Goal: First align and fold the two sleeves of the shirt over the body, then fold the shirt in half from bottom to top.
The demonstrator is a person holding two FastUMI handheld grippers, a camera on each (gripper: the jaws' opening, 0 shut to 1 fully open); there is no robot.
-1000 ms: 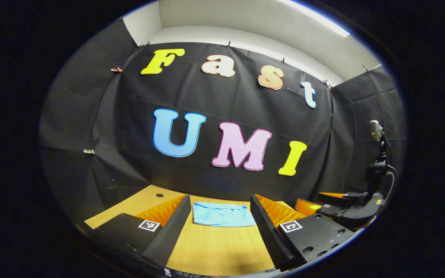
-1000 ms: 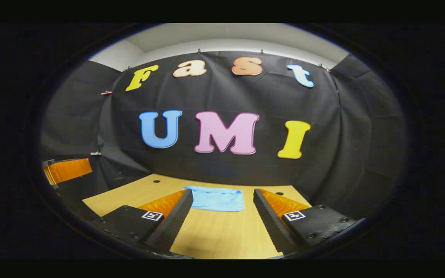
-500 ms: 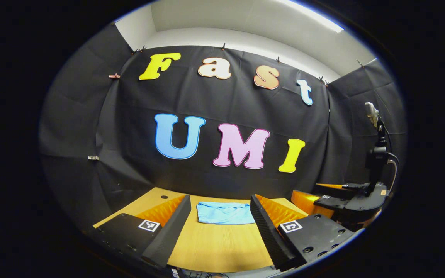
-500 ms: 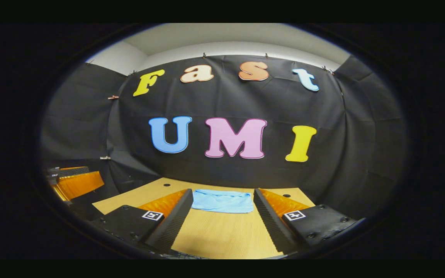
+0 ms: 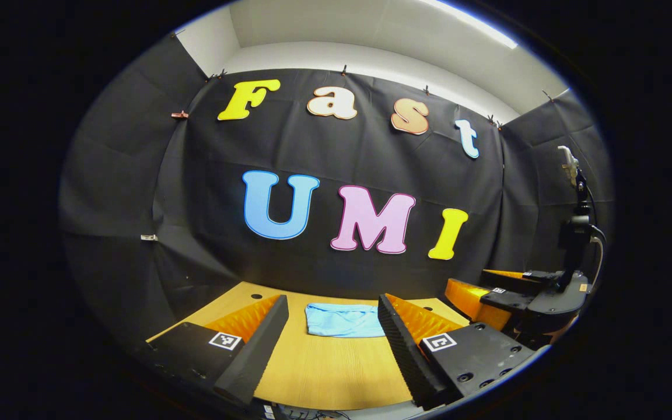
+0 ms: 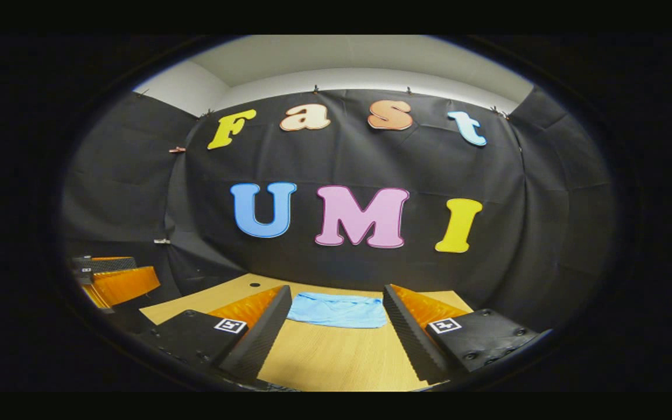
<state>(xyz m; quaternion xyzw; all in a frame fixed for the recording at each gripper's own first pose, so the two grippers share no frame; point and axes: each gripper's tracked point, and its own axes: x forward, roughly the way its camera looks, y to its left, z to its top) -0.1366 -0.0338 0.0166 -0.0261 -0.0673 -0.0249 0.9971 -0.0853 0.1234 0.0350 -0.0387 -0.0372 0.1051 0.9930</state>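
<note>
1. A light-blue shirt (image 5: pixel 345 320) lies folded into a compact, flat rectangle on the wooden counter (image 5: pixel 324 373), toward its far edge and near the black cloth wall (image 5: pixel 336 151) of the booth.

2. In the left gripper view, the left claw (image 5: pixel 330 326) hovers above the counter with its two fingers spread wide apart, nothing between them but bare wood (the shirt sits beyond the fingertips, well apart from them).

3. The right claw (image 6: pixel 333 318) is held the same way in the right gripper view: fingers parted, gripping nothing, with the shirt (image 6: pixel 338 310) framed in the gap ahead of them and not touching either one.

4. At the right edge of the left gripper view the right claw (image 5: pixel 496 291) appears again, raised off the counter beside the left one; from this angle one cannot tell how far its fingers stand apart.

5. At the left edge of the right gripper view, part of the left claw (image 6: pixel 117 280) shows, also lifted clear of the counter (image 6: pixel 336 361).

6. A small round hole (image 6: pixel 254 285) marks the counter near its far left corner.
</note>
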